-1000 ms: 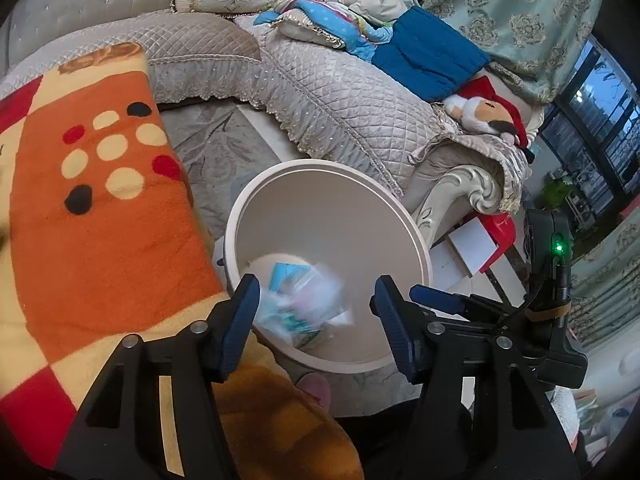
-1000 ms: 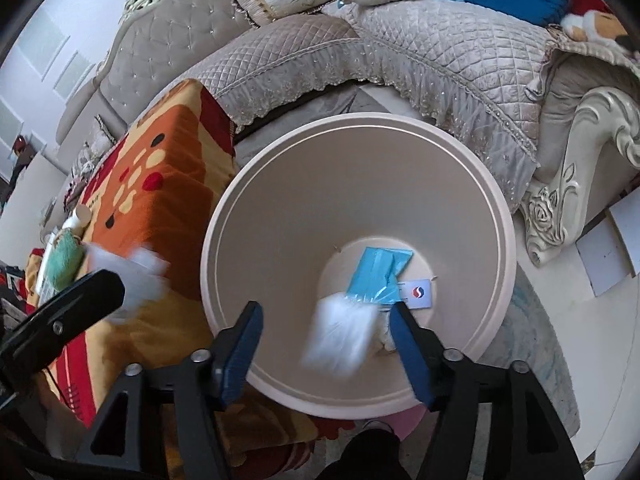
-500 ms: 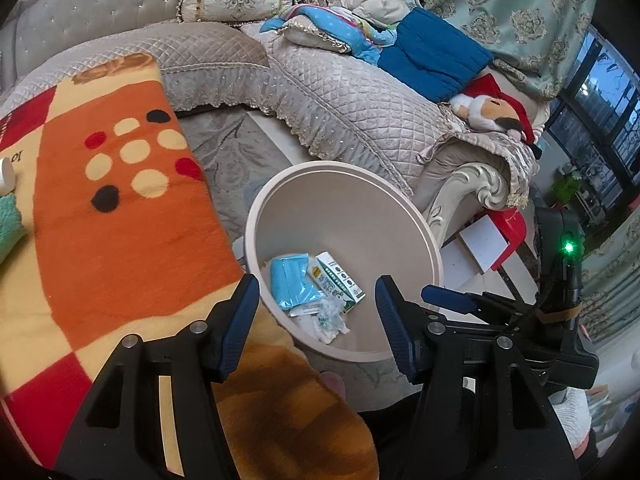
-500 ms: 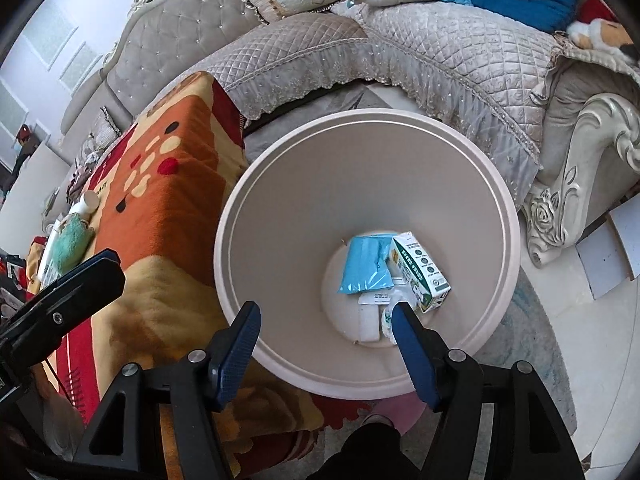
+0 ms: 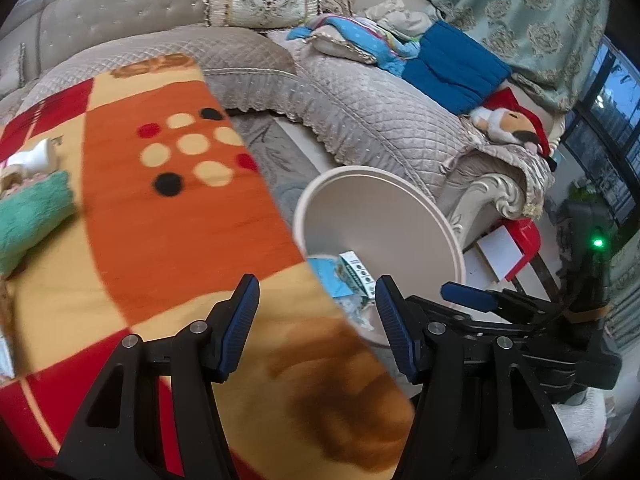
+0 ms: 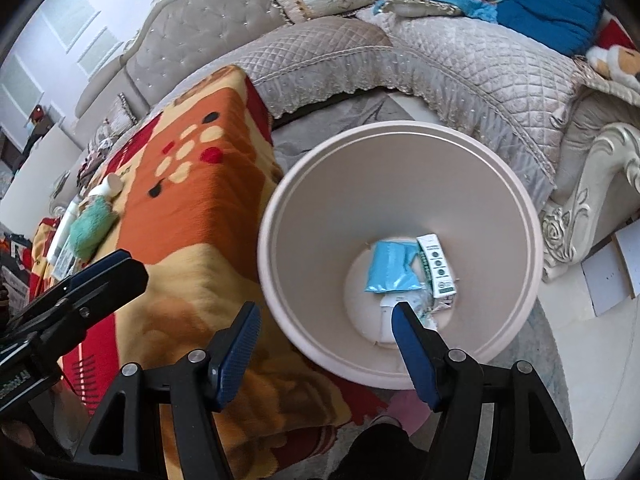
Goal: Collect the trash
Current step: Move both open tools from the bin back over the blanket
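A cream round bin [image 6: 400, 184] stands on the floor beside an orange patterned blanket [image 6: 192, 216]. In it lie a blue packet [image 6: 392, 266], a white and green box [image 6: 437, 264] and crumpled clear wrap [image 6: 425, 306]. My right gripper [image 6: 326, 322] is open and empty over the bin's near rim. My left gripper [image 5: 316, 302] is open and empty above the blanket's edge [image 5: 180, 216], with the bin [image 5: 384, 216] just to its right. The right gripper also shows in the left wrist view [image 5: 472, 298].
A green towel [image 5: 32, 212] and a white bottle [image 5: 36, 156] lie on the blanket at the left. A quilted grey sofa [image 5: 352, 100] curves behind the bin, with cushions, blue cloth and a Santa toy [image 5: 508, 120]. A carved sofa leg [image 6: 580, 208] stands right of the bin.
Trash that was falling between both grippers' fingers a second ago now lies in the bin. Both grippers have drawn back to the left, over the blanket side.
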A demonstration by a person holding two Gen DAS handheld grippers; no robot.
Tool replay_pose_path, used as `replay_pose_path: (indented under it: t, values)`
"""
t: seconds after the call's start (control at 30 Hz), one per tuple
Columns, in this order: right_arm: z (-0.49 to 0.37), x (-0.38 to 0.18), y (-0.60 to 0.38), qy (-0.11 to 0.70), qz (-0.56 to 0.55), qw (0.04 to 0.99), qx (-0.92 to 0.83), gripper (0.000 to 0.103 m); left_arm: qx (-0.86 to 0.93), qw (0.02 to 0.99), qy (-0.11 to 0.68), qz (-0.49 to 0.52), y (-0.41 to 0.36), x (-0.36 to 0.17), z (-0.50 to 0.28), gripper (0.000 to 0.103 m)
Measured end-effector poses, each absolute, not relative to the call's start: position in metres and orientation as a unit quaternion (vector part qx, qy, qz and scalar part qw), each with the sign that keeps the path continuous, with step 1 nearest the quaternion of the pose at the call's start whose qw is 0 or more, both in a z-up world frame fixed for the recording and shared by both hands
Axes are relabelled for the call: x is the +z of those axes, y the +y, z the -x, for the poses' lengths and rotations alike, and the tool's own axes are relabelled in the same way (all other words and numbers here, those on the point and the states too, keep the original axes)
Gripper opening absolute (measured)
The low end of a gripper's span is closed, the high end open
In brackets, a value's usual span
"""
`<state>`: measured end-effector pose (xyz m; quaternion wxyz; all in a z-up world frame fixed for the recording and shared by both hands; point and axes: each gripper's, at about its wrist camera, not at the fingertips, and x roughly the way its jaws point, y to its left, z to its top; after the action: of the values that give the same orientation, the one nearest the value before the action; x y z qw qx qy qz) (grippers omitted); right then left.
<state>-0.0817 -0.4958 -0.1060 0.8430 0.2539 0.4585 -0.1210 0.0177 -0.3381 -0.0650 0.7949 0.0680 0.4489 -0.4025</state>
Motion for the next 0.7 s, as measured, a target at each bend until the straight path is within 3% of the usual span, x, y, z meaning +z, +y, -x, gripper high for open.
replay_pose_path:
  t: [0.47,0.7]
  values:
    - [0.055,-0.085,-0.439,0.459,-0.229,0.856,-0.065,0.066,-0.291,0.834,0.468,-0.036,-0.238,-0.086,-0.084,0.059]
    - [0.035,-0.08,-0.411,0.464,-0.211,0.86,-0.036,0.066,-0.23,0.846,0.481,0.003,-0.15,-0.09,-0.084,0.059]
